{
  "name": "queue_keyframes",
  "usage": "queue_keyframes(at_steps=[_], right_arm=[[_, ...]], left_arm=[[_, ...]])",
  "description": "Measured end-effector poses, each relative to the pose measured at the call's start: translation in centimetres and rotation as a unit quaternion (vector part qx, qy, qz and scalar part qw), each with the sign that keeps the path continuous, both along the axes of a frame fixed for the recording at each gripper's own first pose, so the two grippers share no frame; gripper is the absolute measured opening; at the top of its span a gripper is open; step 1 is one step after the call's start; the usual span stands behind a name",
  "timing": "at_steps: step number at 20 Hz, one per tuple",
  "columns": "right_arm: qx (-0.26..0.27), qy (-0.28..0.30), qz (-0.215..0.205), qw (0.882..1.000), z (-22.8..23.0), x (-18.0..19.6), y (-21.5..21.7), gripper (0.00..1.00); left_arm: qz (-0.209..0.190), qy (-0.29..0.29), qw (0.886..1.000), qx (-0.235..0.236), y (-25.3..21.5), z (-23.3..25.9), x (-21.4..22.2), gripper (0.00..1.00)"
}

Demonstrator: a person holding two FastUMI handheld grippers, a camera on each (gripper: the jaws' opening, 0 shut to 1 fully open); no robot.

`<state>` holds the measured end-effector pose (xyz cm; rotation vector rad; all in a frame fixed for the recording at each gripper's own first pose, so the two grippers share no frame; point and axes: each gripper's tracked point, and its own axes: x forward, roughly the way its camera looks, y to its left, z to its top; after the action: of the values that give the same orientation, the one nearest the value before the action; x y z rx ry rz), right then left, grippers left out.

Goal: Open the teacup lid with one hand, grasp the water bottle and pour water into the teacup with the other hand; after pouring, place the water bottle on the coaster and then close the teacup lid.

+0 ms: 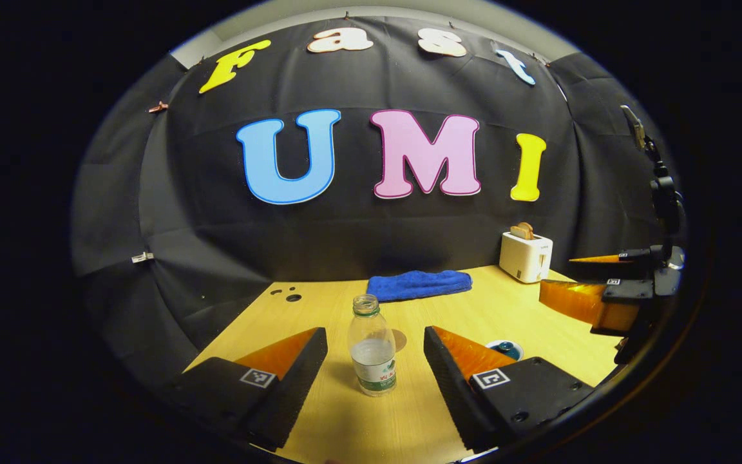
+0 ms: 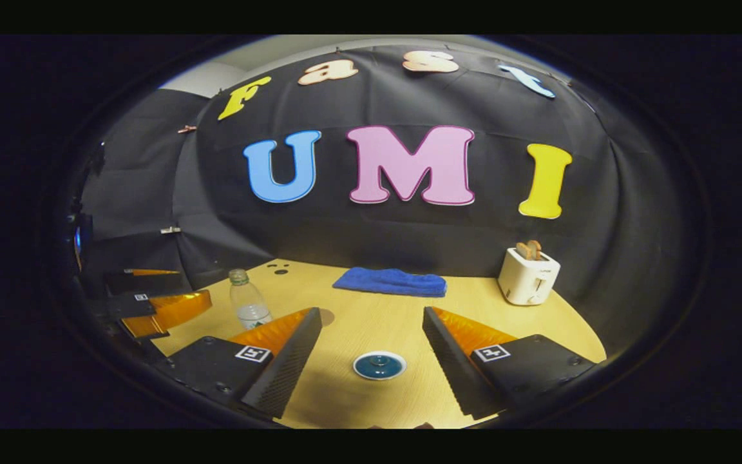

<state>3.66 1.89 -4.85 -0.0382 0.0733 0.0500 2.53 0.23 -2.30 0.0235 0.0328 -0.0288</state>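
While both tools hang open, the right tool point(image 2: 368, 345) faces the teacup lid point(image 2: 379, 365) and must drop onto it, the bottle point(image 1: 371, 345) waiting ahead of the left tool point(image 1: 375, 370).

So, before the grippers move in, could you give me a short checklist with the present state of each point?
1. Left gripper open, water bottle between its fingers: ok.
2. Bottle upright, cap off: ok.
3. Right gripper open, lined up on the teacup: ok.
4. Teacup lid off: not ok, it is on.
5. Coaster free behind the bottle: ok.
6. Water level enough: cannot tell.
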Motion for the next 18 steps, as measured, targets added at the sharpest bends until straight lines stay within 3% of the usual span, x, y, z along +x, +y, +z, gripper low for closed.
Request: queue_keyframes(at_steps=[11, 18], right_arm=[[0.009, 0.020, -0.023, 0.999, -10.1, 6.4, -1.5, 0.98], [0.004, 0.015, -0.038, 0.999, -13.7, 7.9, -2.6, 0.98]], left_arm=[[-0.028, 0.042, 0.999, -0.008, 1.0, -7.6, 4.1, 0.95], [-0.039, 0.052, 0.998, -0.028, 1.3, -11.3, 4.8, 0.95]])
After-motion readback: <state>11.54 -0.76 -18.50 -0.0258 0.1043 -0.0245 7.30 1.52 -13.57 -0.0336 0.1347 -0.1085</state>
